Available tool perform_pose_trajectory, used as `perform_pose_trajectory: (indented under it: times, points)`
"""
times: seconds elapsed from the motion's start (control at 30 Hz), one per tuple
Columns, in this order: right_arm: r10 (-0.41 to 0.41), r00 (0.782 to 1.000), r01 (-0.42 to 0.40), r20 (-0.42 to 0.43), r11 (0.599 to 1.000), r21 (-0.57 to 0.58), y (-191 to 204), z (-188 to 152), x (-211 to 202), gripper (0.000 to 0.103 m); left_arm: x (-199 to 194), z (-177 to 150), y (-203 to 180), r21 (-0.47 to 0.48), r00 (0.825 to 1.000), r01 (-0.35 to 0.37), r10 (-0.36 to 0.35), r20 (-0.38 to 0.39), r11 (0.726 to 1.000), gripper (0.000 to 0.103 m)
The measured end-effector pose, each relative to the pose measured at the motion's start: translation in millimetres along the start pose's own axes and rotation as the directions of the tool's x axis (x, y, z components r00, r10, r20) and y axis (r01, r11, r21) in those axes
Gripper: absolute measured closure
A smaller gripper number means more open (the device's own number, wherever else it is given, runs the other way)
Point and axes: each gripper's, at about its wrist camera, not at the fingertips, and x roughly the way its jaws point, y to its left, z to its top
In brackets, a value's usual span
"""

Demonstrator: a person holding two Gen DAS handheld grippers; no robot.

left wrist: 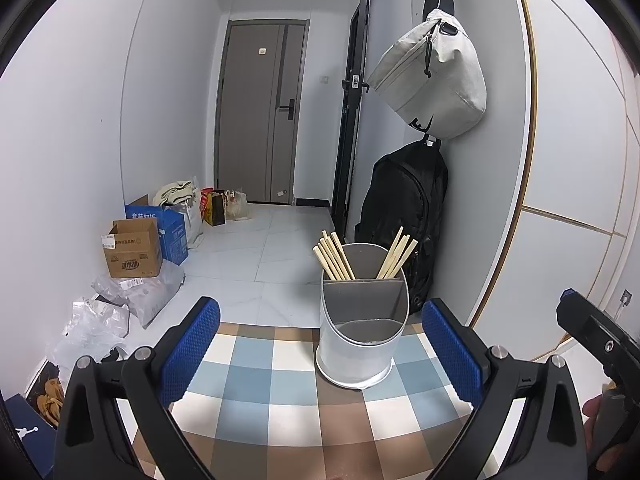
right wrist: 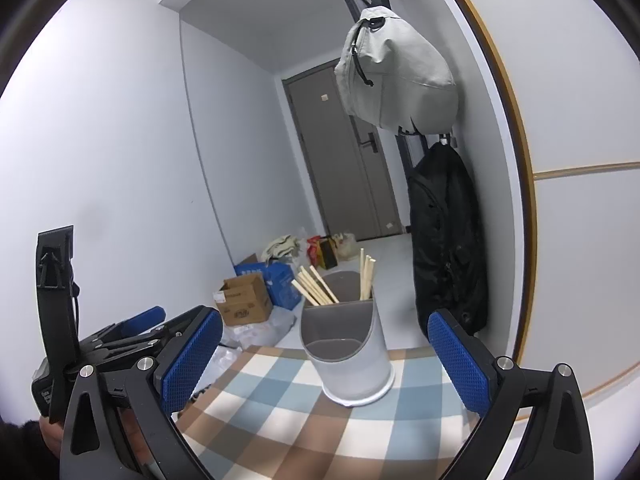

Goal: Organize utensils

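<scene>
Left gripper (left wrist: 320,354), black-framed with blue textured pads: fingers spread wide, nothing between them. Right gripper (right wrist: 326,356), same build: fingers likewise spread wide and empty. Both are held low over the blue, brown and white checked tablecloth (left wrist: 256,400).

The white cylindrical utensil holder with grey inner dividers (left wrist: 362,320) stands upright on the cloth, just ahead of both grippers and touching neither. Its front compartments show nothing inside. Pale wooden chopsticks (left wrist: 334,258) lean in two bunches in the holder's rear compartments, one left, one right.

Behind the holder to the right, a black backpack (left wrist: 404,216) hangs against the wall. Above that hangs a light grey fabric bag (left wrist: 432,76). Left of the holder, on the floor, cardboard boxes (left wrist: 134,252).
</scene>
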Motion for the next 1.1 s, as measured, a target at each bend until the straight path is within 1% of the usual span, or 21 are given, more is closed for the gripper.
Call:
perform_pose_trajectory:
  times: [0.3,0.47,1.1]
  points:
    - [-0.003,1.000,0.003,0.003,1.000,0.001,1.1,0.4,-0.1,0.000,-3.1,0.1,-1.7,0.013,1.000,0.006,-0.006,0.013,1.000,0.004]
    - [-0.004,1.000,0.004,0.007,1.000,0.005,1.4,0.7,-0.8,0.000,-2.8,-0.7,-3.3,0.022,1.000,0.011,-0.011,0.007,1.000,0.004]
    - [-0.005,1.000,0.005,-0.001,1.000,-0.011,3.3,-0.3,-1.0,0.000,-3.1,0.7,-0.9,0.011,1.000,0.024,-0.024,0.007,1.000,0.004]
